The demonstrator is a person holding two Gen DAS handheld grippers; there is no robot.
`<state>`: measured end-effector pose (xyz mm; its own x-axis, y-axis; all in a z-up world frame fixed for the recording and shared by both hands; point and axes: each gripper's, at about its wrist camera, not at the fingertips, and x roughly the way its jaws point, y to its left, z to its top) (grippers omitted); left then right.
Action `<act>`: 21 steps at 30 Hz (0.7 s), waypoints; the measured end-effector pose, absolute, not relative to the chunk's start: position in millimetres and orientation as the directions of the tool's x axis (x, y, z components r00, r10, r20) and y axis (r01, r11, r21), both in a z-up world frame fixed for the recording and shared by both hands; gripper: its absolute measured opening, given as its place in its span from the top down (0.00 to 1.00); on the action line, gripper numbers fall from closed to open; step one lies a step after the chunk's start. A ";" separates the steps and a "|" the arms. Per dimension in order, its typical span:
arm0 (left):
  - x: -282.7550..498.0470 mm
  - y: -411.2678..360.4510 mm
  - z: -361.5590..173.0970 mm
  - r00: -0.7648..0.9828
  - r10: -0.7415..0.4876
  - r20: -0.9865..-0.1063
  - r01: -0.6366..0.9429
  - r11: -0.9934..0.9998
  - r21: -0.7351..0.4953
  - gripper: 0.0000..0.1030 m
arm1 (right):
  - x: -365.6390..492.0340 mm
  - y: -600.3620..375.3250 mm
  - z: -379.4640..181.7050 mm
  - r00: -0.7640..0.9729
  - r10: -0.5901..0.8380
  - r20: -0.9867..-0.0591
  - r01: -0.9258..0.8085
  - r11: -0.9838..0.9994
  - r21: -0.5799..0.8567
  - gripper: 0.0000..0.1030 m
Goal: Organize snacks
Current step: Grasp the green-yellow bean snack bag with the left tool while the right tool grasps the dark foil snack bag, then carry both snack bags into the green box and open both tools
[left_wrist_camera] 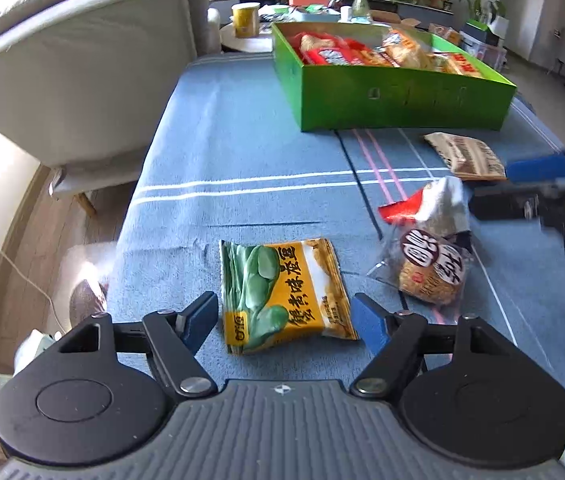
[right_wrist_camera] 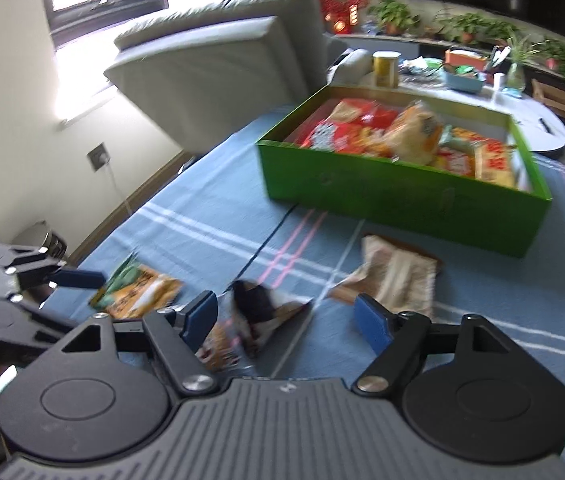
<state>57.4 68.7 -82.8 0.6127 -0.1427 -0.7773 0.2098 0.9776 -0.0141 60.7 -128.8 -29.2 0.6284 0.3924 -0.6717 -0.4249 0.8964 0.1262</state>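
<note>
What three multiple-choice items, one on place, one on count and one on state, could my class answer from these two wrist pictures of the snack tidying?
1. Where does the yellow and green packet lie?
A. in the green box
B. on the blue cloth, between the left gripper's open fingers
C. on the armchair

2. How many snack packets lie loose on the cloth outside the green box?
A. one
B. three
C. six

3. In what state is the right gripper?
A. open, gripping nothing
B. shut on a packet
C. shut and empty

Key: 1 B, the left gripper brackets it on the blue cloth; 2 B, with the brown packet and the clear-wrapped snack; 3 A, its fingers stand apart.
</note>
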 end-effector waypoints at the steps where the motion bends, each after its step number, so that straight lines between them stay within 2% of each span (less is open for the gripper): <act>1: 59.8 69.3 -84.4 0.609 -0.146 -0.779 0.201 0.979 -0.027 0.29 | 60.3 -124.4 -31.8 0.623 0.389 -0.678 -0.429 0.895 0.120 0.22; 8: 65.4 66.5 -87.9 0.632 -0.132 -0.763 0.192 0.981 -0.011 0.28 | 70.6 -111.2 -47.3 0.593 0.370 -0.715 -0.385 0.910 0.151 0.22; 9: 65.6 66.7 -87.7 0.637 -0.137 -0.758 0.195 0.981 -0.013 0.33 | 72.4 -109.5 -49.1 0.591 0.368 -0.718 -0.378 0.913 0.156 0.22; 11: 66.1 67.6 -86.9 0.641 -0.146 -0.753 0.197 0.980 -0.023 0.36 | 75.9 -106.2 -51.5 0.596 0.358 -0.718 -0.357 0.920 0.162 0.22; 13: 65.7 68.8 -85.4 0.644 -0.159 -0.748 0.203 0.979 -0.034 0.46 | 78.9 -105.8 -53.3 0.603 0.348 -0.718 -0.333 0.928 0.170 0.22; 16: 65.9 71.0 -82.4 0.642 -0.174 -0.747 0.203 0.978 -0.053 0.51 | 82.4 -109.4 -54.3 0.600 0.346 -0.722 -0.306 0.932 0.193 0.22; 21: 63.5 72.9 -75.7 0.649 -0.207 -0.732 0.206 0.974 -0.093 0.52 | 82.6 -116.0 -53.0 0.595 0.345 -0.725 -0.291 0.934 0.206 0.26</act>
<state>63.5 72.9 -75.7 0.6493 -0.2072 -0.7318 0.2065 0.9741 -0.0926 82.6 -116.0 -53.0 0.5955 0.3453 -0.7254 -0.2905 0.9344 0.2062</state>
